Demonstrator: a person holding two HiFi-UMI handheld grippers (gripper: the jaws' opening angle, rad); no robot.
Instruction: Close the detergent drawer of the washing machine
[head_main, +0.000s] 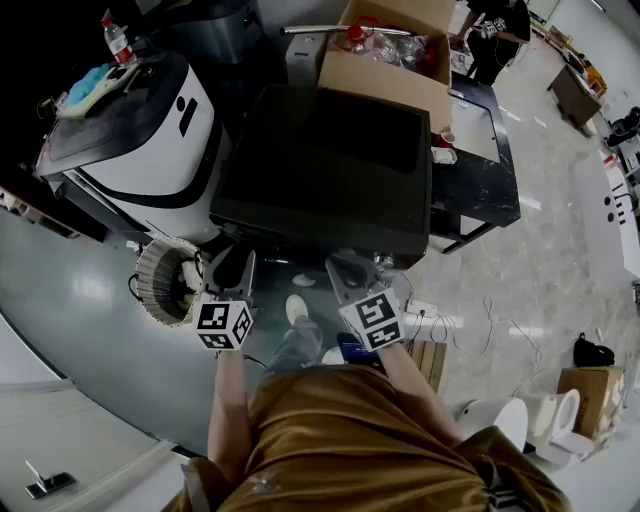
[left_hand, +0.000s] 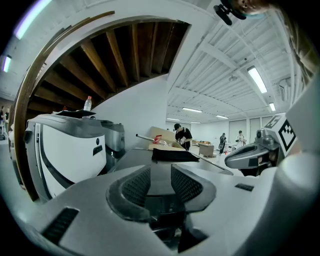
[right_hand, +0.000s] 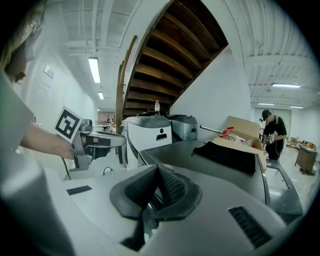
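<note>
"Which one's the washer?"

"The dark-topped washer (head_main: 320, 215), right in front of the person. The white machine (head_main: 150, 150) is on its left. A black cloth (head_main: 350, 135) lies on the far part of its top, and a cardboard box (head_main: 385, 75) stands just behind it."

"And the drawer?"

"Can't see it from here. Only the washer's top and near edge show. Its front doesn't show in any view."

"What are the hands doing?"

"Both grippers are held out side by side at that near edge, pointing across the top and a little downward. The left gripper (left_hand: 160, 170) has its jaws apart with nothing in the gap, so you look straight through to the washer's top. The right gripper (right_hand: 157, 172) has its jaws closed, pads meeting at the tips, holding nothing."

"Are they touching the washer?"

"I can't tell. They're close to the edge, near each other but apart."

"Anything else about?"

"A bottle (head_main: 117, 40) stands on the white machine, and a person in black (head_main: 497, 35) stands beyond the box."
</note>
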